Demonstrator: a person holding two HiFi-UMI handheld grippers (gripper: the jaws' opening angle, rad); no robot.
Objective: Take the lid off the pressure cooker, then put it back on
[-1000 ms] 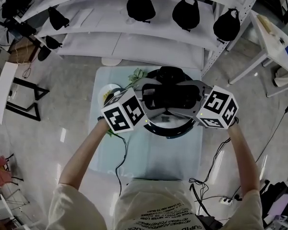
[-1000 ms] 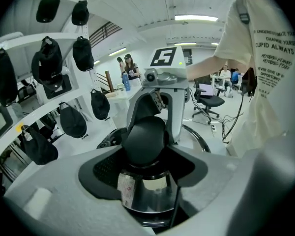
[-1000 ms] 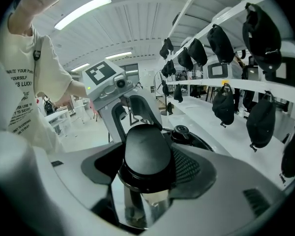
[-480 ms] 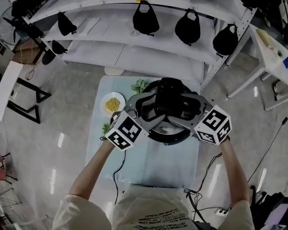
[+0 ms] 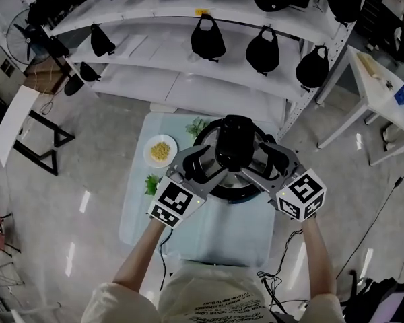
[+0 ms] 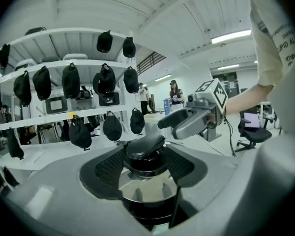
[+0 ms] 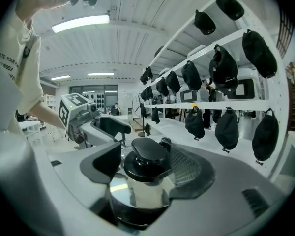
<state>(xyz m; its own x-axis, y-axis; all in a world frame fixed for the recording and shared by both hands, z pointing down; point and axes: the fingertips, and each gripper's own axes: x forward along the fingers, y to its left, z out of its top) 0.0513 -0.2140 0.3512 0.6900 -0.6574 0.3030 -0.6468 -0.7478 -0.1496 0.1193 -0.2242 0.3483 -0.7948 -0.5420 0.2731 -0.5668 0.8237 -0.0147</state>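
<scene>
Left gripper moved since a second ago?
Yes. The left gripper has drawn down-frame away from the plate: its marker cube overlapped it then, now sits clear below it.

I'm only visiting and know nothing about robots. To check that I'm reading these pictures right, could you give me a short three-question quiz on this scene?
1. True or false: the lid lies upside down on the white plate.
2. What is on the white plate? A) yellow food B) red apples C) nothing
3. What stands between the jaws of the left gripper?
Key: 1 false, the lid is over the cooker; 2 A; 3 the lid's black handle.
</scene>
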